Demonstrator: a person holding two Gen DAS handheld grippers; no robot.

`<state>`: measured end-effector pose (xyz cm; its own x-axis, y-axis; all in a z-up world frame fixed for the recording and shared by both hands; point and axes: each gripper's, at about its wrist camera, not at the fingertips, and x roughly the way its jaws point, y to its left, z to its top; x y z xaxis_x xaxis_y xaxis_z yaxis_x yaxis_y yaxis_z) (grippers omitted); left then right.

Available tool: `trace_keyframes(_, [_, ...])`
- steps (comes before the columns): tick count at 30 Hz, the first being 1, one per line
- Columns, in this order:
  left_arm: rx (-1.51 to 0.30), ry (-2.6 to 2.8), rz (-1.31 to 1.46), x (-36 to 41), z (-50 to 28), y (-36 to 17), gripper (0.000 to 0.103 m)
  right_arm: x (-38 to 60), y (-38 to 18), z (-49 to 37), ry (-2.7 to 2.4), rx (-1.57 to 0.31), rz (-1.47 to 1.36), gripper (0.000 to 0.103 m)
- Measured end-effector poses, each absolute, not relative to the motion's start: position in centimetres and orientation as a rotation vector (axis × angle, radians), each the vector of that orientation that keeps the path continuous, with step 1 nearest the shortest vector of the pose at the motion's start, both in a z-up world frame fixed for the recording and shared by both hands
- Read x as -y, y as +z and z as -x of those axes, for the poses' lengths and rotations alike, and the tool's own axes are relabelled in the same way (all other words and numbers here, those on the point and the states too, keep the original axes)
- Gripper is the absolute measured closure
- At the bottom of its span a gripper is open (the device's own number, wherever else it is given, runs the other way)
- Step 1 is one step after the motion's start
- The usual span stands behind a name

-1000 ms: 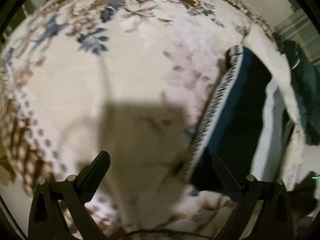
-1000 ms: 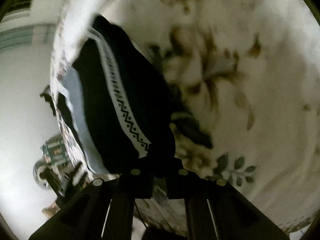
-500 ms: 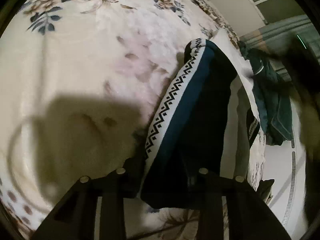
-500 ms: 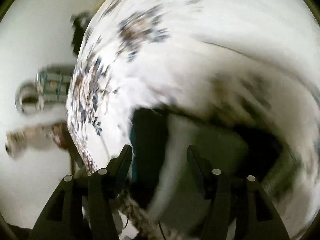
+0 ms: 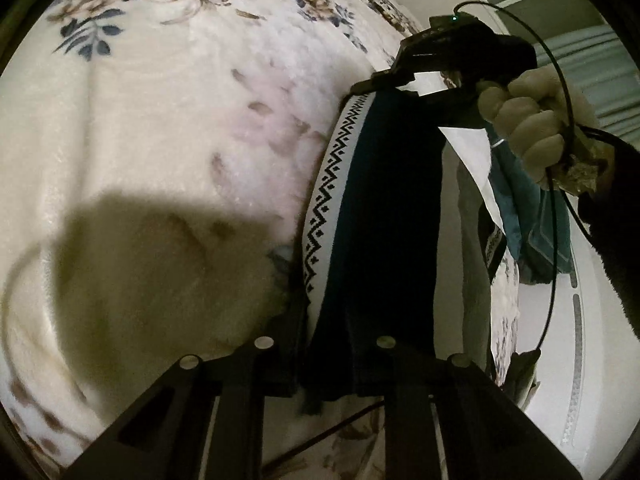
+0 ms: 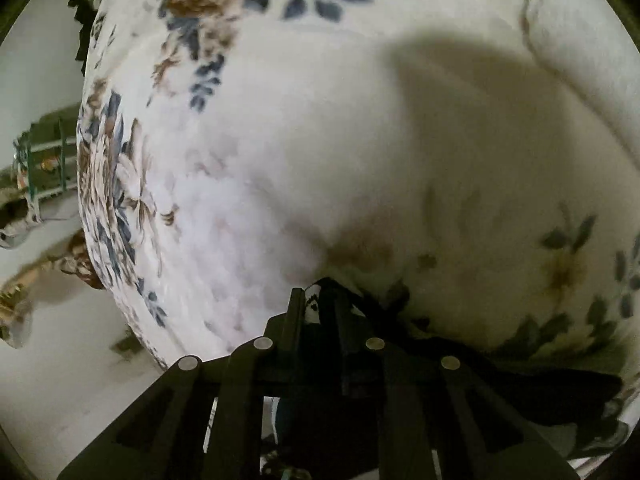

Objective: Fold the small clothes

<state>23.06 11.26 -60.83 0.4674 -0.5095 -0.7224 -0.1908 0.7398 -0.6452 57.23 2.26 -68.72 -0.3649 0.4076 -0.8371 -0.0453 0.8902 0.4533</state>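
Note:
A small dark garment (image 5: 384, 220) with a white zigzag-patterned band lies stretched along the floral blanket (image 5: 160, 140). My left gripper (image 5: 324, 356) is shut on its near end. In the left wrist view my right gripper (image 5: 360, 89), held by a gloved hand, pinches the garment's far end. In the right wrist view the right gripper (image 6: 320, 308) is shut on a corner of the dark garment (image 6: 500, 384), which trails down to the right over the blanket (image 6: 320, 140).
A teal garment (image 5: 532, 220) lies at the bed's right edge beyond the dark one. A cable (image 5: 560, 160) loops from the right hand. The bed edge and pale floor (image 6: 48, 360) with a green rack (image 6: 44, 160) show at the left.
My left gripper has closed on the garment's near end. My right gripper let go, swung to the far end and shut on it. The garment is now stretched between both.

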Motion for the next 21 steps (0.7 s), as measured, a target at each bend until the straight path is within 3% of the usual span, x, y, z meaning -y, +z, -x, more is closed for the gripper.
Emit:
trace_keyframes(3, [-1.152,-0.222,0.773,-12.0,-23.5,-60.7,0.085,0.1,-68.4,-57.5,0.524,-1.867,-0.484,0.080])
trace_keyframes(5, [-1.185,-0.210,0.796,-12.8,-24.1,-60.3,0.082,3.6,-66.0,-57.7,0.511,-1.751,-0.559,0.056])
trace_keyframes(6, [-1.184,-0.205,0.797,-13.3,-24.6,-59.7,0.075,5.6,-64.5,-57.5,0.505,-1.694,-0.574,0.037])
trace_keyframes(7, [-1.177,-0.205,0.798,-13.7,-25.0,-59.3,0.067,7.3,-63.4,-57.0,0.502,-1.657,-0.580,0.032])
trace_keyframes(8, [-1.165,-0.207,0.802,-14.2,-25.6,-58.9,0.043,9.4,-62.2,-56.2,0.498,-1.628,-0.583,0.032])
trace_keyframes(9, [-1.151,-0.208,0.812,-14.6,-26.3,-58.6,0.034,11.6,-61.2,-55.2,0.488,-1.609,-0.585,0.032])
trace_keyframes(11, [-1.126,-0.231,0.848,-15.1,-28.3,-58.1,0.034,16.4,-59.9,-52.1,0.443,-1.578,-0.606,0.032])
trace_keyframes(14, [-1.124,-0.269,0.822,-14.6,-32.6,-58.2,0.034,23.8,-59.5,-47.8,0.306,-1.554,-0.630,0.020])
trace_keyframes(21, [-1.191,-0.310,0.742,-11.3,-40.8,-61.1,0.034,32.8,-65.3,-42.1,0.214,-1.523,-0.875,0.020])
